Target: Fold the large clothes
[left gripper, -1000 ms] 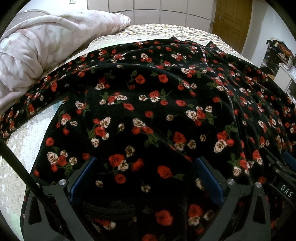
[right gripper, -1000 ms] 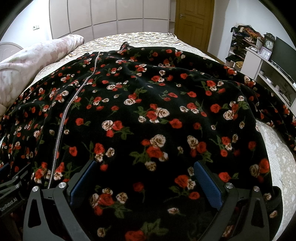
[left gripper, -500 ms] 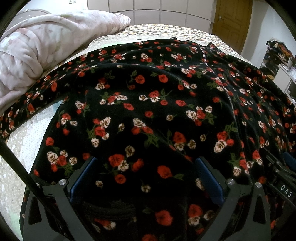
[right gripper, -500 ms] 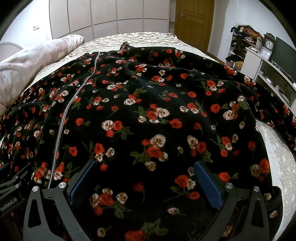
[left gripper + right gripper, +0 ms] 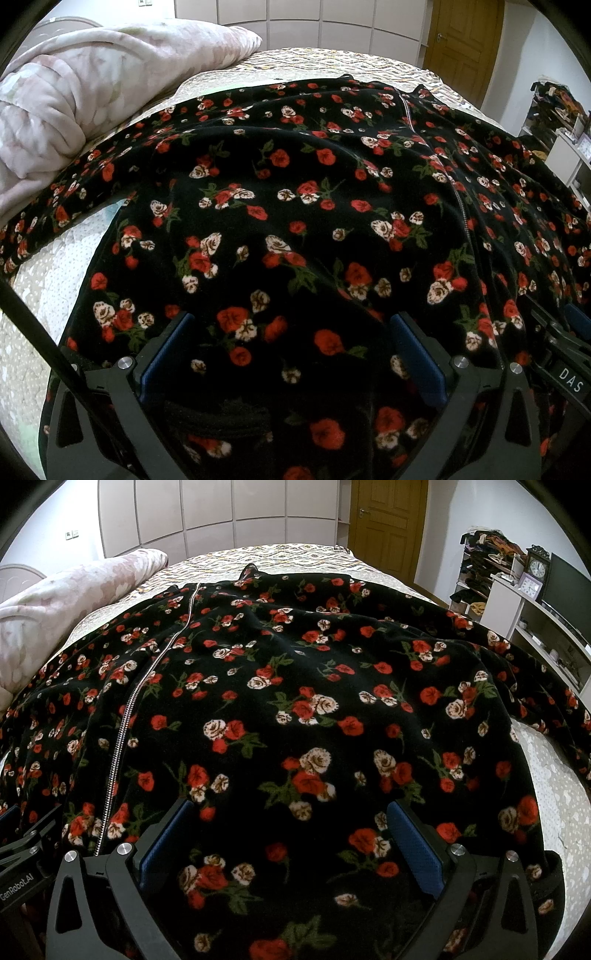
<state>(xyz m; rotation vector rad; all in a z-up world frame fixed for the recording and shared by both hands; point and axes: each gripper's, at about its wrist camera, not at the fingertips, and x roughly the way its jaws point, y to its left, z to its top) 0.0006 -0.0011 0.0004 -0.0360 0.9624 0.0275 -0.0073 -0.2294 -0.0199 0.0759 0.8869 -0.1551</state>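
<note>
1. A black jacket [image 5: 295, 686] printed with red and cream roses is spread flat across the bed [image 5: 266, 559], with its hem toward the cameras and its collar toward the far end.
2. The zip [image 5: 122, 731] is seen closed down the middle of the front, and a sleeve [image 5: 74, 184] is stretched out to the left beside a pink duvet [image 5: 74, 96].
3. No fold is visible in the jacket yet; the task is judged to be at its start, with sleeves and body all left to be folded.
4. The left gripper [image 5: 291, 347] is held low over the hem on the left half, its blue-padded jaws spread wide with cloth lying between them but not pinched.
5. The right gripper [image 5: 288, 827] is held likewise over the right half, jaws wide apart and nothing clamped.
6. The letters "DAS" are read on a part of the other gripper at the right edge of the left view, and "GenRobot.AI" at the lower left of the right view.
7. Two clocks [image 5: 537, 568] are seen on a white shelf [image 5: 517, 602] to the right; their makers cannot be read.
</note>
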